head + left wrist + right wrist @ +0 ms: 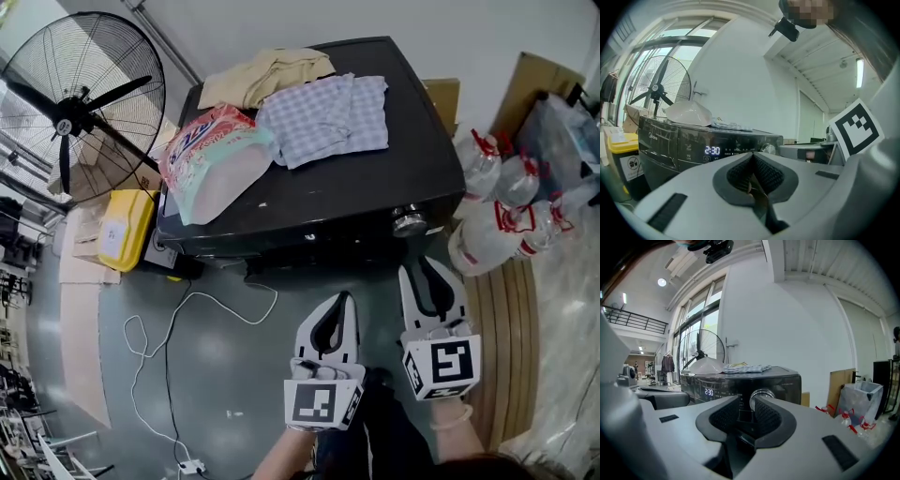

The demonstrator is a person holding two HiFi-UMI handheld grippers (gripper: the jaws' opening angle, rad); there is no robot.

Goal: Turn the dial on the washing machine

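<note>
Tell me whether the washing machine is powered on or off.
On. The washing machine has a lit display glowing with 2:30, readable in both gripper views.

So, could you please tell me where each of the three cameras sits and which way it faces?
Head view: on the person's head, looking steeply down at the washing machine and fan; left gripper, right gripper and a forearm show.
Left gripper view: on that gripper, facing the machine's front and lit display; its jaws, together, in front.
Right gripper view: on that gripper, facing the dial; its jaws, slightly apart, frame it.
Shared: both gripper views show the display and dial.
</note>
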